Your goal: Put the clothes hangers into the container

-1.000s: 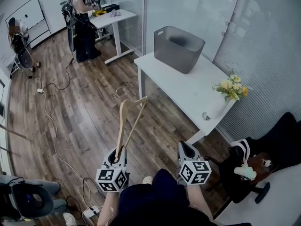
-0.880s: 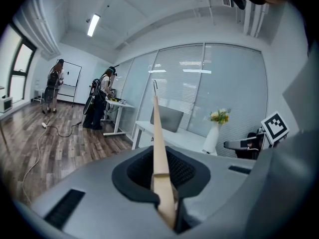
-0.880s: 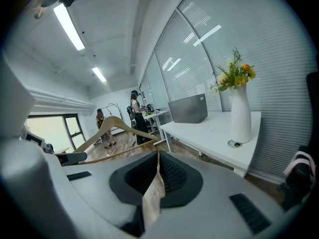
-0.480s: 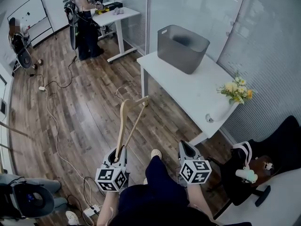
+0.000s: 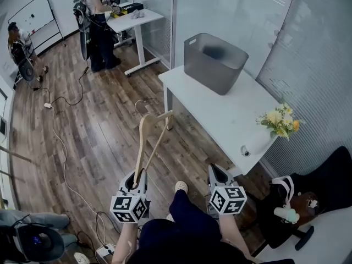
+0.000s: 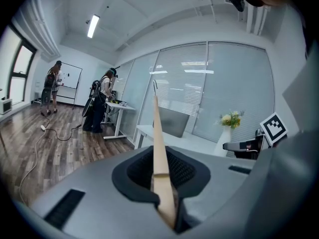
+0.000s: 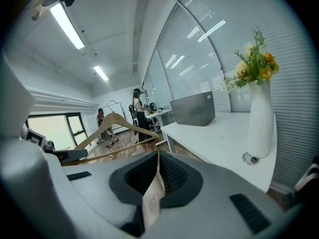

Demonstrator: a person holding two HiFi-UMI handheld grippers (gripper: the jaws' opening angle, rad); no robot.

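While the person holds both tools low in front of the body, side by side and pointing forward, the left tongs [image 5: 137, 176] are clamped on one end of a wooden hanger [image 5: 146, 142]. The left gripper view shows the wood pinched tight between the pads [image 6: 172, 193]. The hanger rises up and away from those tongs over the wooden floor [image 5: 99, 136], short of the white counter [image 5: 220, 109] and well apart from the container [image 5: 214, 62]. The right tongs [image 5: 216, 172] sit just beside the person's leg, and their tips are together with nothing between them. The grey, open-topped container stands near the far end of the counter, and what shows of its inside is plain grey wall. At the counter's near end, a white vase [image 5: 258, 142] holds yellow and white flowers [image 5: 281, 120].
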